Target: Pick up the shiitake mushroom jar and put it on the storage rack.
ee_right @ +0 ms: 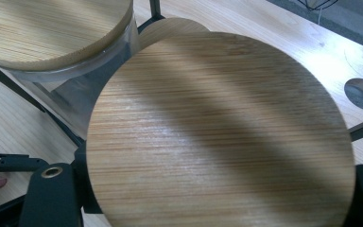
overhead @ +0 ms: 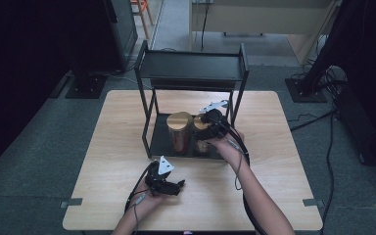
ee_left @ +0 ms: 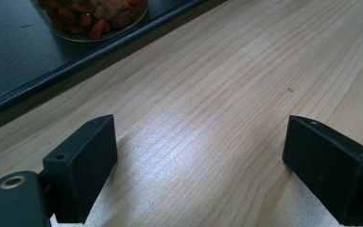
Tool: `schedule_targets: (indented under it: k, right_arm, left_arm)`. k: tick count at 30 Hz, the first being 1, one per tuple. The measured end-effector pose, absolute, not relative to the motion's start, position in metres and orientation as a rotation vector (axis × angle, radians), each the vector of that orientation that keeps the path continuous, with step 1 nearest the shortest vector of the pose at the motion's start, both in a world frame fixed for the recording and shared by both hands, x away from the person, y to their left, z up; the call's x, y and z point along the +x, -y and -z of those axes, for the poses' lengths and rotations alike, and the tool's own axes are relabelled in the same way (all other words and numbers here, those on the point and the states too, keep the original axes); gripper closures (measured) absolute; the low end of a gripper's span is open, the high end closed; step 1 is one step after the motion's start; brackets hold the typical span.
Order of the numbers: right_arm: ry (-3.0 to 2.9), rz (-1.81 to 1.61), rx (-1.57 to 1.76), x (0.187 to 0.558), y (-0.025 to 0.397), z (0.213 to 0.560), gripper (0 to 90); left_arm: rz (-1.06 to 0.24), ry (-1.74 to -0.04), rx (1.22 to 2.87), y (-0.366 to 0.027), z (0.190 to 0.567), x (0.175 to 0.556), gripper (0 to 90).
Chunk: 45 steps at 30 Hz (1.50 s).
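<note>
Two glass jars with bamboo lids stand on the lower tray of a black two-tier rack. My right gripper is shut on the right jar. Its round lid sits between the two jaws of the right gripper. The left jar stands close beside it, and its lid shows at the top left. My left gripper rests low on the table in front of the rack. In its own view the left gripper is open over bare wood.
The rack's upper shelf overhangs the jars, with its posts at the tray's corners. A jar of red dried fruit sits on the tray edge ahead of my left gripper. The wooden table has open surface left and right.
</note>
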State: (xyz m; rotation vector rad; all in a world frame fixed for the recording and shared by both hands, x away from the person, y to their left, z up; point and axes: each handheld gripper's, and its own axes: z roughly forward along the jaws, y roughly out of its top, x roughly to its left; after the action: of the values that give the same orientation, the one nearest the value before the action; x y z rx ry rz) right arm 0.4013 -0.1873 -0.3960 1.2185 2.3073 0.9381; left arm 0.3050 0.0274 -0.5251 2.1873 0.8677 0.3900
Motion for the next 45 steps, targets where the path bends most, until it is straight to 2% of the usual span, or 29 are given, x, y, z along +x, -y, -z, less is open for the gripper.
schedule_targets:
  k: [28, 45]
  right_arm:
    - [-2.302, -0.959, 1.237, 0.4027, 0.1904, 0.4031, 24.6]
    - [-2.313, -0.945, 1.259, 0.3943, 0.1947, 0.406, 21.3]
  left_arm:
    - [-0.39, -0.866, 2.188, -0.0274, 0.5251, 0.3049, 11.2]
    - [-0.389, -0.866, 2.188, -0.0274, 0.5251, 0.3049, 11.2]
